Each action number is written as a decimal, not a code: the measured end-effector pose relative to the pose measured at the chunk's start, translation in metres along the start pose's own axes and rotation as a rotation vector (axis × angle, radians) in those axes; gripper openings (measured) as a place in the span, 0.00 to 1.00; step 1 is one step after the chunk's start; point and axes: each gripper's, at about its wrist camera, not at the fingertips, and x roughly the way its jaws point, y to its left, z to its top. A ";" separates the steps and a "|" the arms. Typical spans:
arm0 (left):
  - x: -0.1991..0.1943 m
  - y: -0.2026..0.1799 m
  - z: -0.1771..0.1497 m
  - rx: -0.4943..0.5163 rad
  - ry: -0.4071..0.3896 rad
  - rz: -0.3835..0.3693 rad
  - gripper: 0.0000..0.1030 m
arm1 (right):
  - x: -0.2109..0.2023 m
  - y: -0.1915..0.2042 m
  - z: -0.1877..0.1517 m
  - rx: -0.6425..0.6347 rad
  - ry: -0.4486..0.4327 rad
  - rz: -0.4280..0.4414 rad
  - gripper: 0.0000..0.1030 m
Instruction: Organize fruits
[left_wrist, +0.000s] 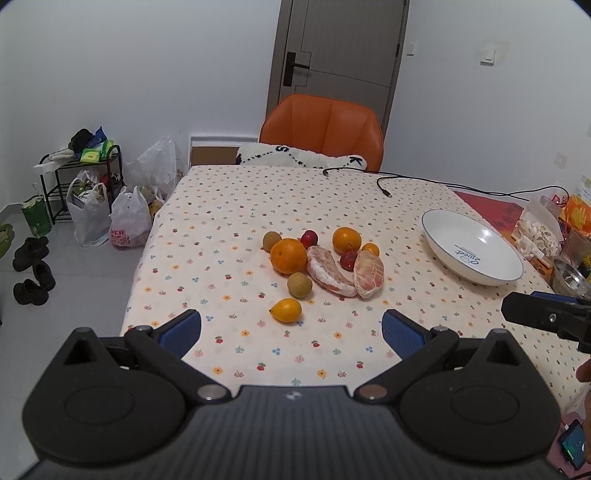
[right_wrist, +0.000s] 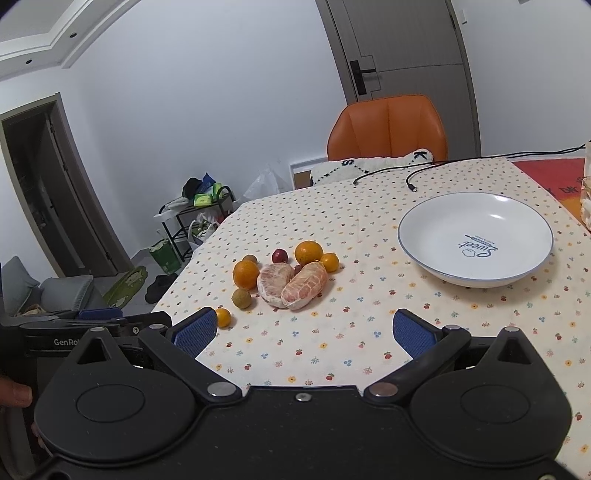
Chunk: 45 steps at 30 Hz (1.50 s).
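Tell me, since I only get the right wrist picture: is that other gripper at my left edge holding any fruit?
Observer: No. The left gripper is open and grips nothing.
Operator: How many red fruits are there? I clearly see just one.
Observer: Two: a rear red fruit at the back of the pile and a front red fruit nearer the middle.
Operator: Is there anything past the plate's right side?
Observer: A steel bowl sits just to the right of the white plate.
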 end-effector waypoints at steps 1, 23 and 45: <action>0.000 0.001 0.000 -0.001 -0.001 0.002 1.00 | 0.000 0.000 0.000 -0.002 -0.002 0.001 1.00; 0.033 0.002 0.000 -0.022 -0.019 -0.068 0.91 | 0.026 -0.020 -0.002 0.031 -0.001 0.038 1.00; 0.099 0.025 -0.005 -0.103 0.075 -0.110 0.45 | 0.090 -0.024 0.001 0.049 0.060 0.025 0.91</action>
